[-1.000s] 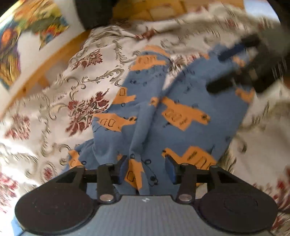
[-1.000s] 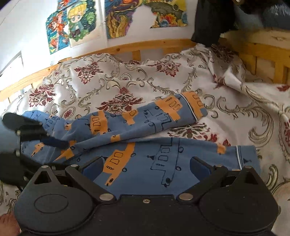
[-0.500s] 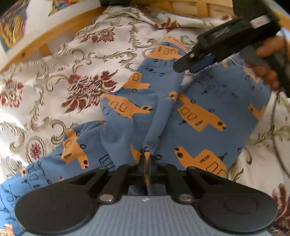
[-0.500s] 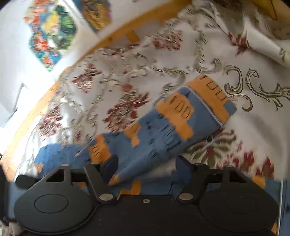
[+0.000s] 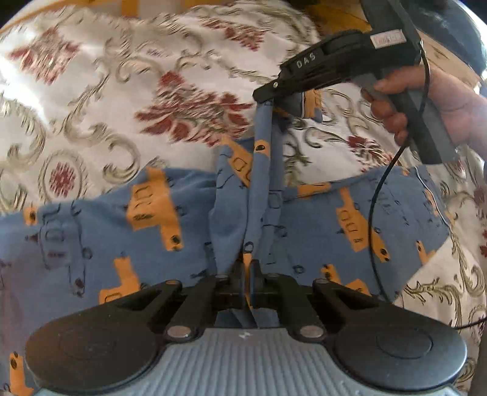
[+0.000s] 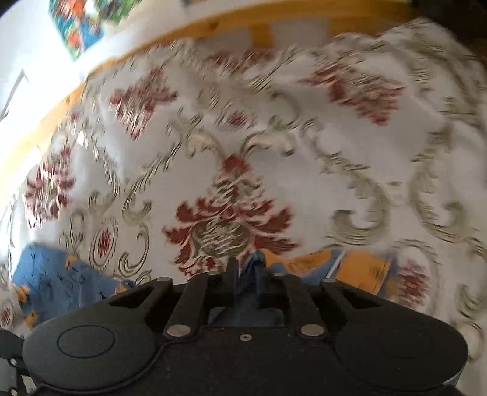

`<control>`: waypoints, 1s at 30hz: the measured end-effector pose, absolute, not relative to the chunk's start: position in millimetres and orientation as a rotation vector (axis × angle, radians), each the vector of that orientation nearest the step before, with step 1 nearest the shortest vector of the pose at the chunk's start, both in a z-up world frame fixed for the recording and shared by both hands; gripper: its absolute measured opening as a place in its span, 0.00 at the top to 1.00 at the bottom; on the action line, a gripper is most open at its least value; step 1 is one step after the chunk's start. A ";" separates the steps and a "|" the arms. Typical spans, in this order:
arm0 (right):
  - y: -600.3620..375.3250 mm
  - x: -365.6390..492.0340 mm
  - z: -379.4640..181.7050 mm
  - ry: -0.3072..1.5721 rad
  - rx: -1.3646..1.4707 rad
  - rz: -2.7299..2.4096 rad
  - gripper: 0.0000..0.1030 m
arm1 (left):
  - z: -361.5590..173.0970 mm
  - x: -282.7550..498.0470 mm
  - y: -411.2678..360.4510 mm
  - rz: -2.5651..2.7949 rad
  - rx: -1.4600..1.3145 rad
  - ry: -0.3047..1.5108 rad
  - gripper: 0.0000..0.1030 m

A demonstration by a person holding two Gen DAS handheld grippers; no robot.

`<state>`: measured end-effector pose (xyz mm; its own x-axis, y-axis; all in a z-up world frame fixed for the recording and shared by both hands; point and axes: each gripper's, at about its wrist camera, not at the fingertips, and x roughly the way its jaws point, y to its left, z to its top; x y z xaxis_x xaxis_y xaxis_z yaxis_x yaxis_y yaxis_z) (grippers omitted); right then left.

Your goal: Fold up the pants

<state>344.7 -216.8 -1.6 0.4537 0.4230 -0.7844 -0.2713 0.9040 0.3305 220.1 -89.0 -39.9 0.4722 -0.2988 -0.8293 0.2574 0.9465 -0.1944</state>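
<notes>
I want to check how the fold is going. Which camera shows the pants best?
The left wrist view: the pants spread across the bedspread, one leg stretched taut between the left tongs and right tongs. The blurred right wrist view shows only a pinched cuff and a blue patch at left.

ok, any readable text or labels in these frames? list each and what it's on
"DAS": white letters on the side of the right gripper, seen from the left wrist view.
White sticker further up the same gripper body: print too blurred to read.
Pants: vehicle pictures only, no words legible.
Wall pictures in the right wrist view: blurred, no text readable.
</notes>
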 end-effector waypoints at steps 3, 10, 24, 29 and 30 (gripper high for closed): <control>-221.0 337.8 0.6 0.997 0.216 0.465 0.57 | -44.6 222.8 -77.9 -0.337 -0.098 1.033 0.97; -262.1 308.6 10.8 0.982 0.445 0.446 0.40 | -42.2 217.3 -74.5 -0.358 -0.088 1.007 0.93; -253.6 351.3 -8.9 0.996 0.542 0.362 0.37 | -34.5 175.2 -137.3 -0.257 0.361 0.822 0.57; -225.4 378.5 -6.5 1.086 0.429 0.411 0.31 | -36.9 187.6 -128.2 -0.242 0.249 0.878 0.57; -216.1 384.7 -6.8 1.115 0.381 0.408 0.30 | -37.2 190.8 -123.6 -0.234 0.218 0.889 0.57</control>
